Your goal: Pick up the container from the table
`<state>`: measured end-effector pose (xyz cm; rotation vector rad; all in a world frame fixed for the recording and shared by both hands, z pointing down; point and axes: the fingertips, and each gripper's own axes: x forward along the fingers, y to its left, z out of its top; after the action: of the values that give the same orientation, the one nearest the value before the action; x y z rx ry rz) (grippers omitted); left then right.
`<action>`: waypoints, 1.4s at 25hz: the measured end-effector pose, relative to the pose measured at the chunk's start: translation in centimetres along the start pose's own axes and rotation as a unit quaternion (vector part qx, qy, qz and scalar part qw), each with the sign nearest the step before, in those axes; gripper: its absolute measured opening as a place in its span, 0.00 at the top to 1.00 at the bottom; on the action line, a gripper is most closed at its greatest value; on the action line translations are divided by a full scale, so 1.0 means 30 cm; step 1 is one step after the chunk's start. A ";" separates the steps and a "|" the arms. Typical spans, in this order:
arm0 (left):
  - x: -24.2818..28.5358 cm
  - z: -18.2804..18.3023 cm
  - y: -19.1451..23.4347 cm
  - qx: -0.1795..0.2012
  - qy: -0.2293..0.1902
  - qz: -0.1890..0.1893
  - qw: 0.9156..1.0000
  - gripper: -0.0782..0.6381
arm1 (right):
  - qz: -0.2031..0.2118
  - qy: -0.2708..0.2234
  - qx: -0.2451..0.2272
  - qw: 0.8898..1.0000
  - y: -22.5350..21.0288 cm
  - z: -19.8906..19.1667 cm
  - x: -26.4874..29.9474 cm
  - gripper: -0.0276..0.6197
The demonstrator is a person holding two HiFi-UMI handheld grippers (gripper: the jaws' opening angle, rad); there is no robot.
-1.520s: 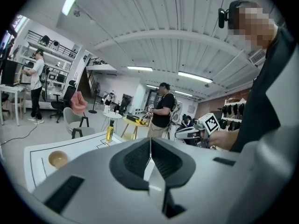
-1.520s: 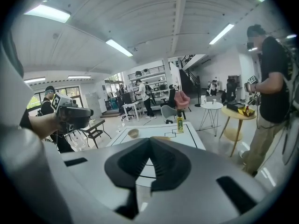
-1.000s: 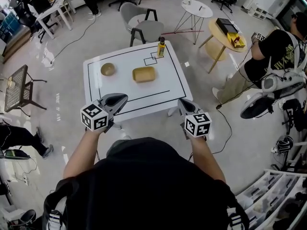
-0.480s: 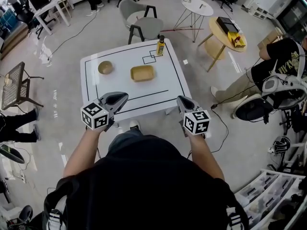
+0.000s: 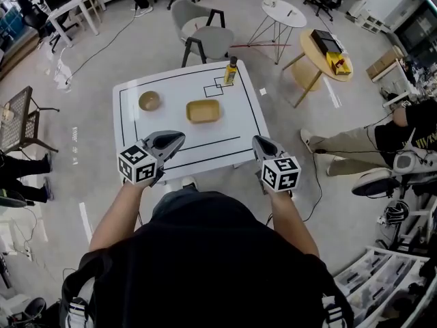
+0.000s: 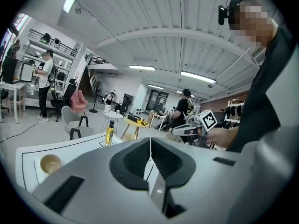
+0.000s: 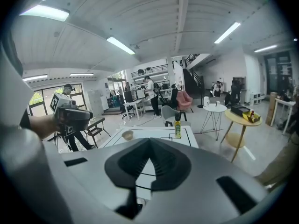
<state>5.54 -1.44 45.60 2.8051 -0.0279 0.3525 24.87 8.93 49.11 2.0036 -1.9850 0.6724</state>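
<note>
Evidently nothing is being carried or grasped yet: the left hand-held gripper (image 5: 175,140) and the right hand-held gripper (image 5: 259,144) both hover at the near edge of the white worktop (image 5: 254,112), each with its jaws pressed together on nothing, as each gripper's own view confirms. They point across the worktop towards the far side, which reads as an approach rather than a grasp. The container (image 5: 204,111), a shallow tan rectangular dish, lies flat near the middle of the worktop inside the black outline, well apart from both grippers, and looks empty. Its open top faces up, so a rim looks the likely place to pinch, and whichever jaws are used would have to spread first. A small round bowl (image 5: 149,100) sits to its left, apart from it, and nothing shows in it. A bottle (image 5: 231,70) of yellowish liquid with a dark cap stands upright at the far edge, on a small marked square, probably set there on purpose. Neither one blocks a straight reach to the container from the near side.
</note>
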 end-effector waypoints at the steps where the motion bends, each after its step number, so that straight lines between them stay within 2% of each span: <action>1: 0.003 0.001 0.011 -0.001 0.000 0.000 1.000 0.88 | 0.000 0.000 0.000 1.000 -0.001 0.005 0.010 0.95; 11: 0.021 0.010 0.122 -0.008 0.005 -0.004 1.000 0.88 | 0.002 0.010 0.004 1.000 -0.012 0.022 0.127 0.95; 18: 0.025 0.021 0.227 -0.020 0.005 0.007 1.000 0.88 | 0.013 0.020 -0.001 1.000 -0.012 0.065 0.237 0.95; 35: 0.021 0.085 0.414 -0.024 0.018 0.000 1.000 0.88 | 0.013 0.027 0.003 1.000 0.003 0.169 0.424 0.95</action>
<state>6.04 -14.03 47.18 2.7507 -0.0285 0.3962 25.18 -4.67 50.82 1.9448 -1.9844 0.7301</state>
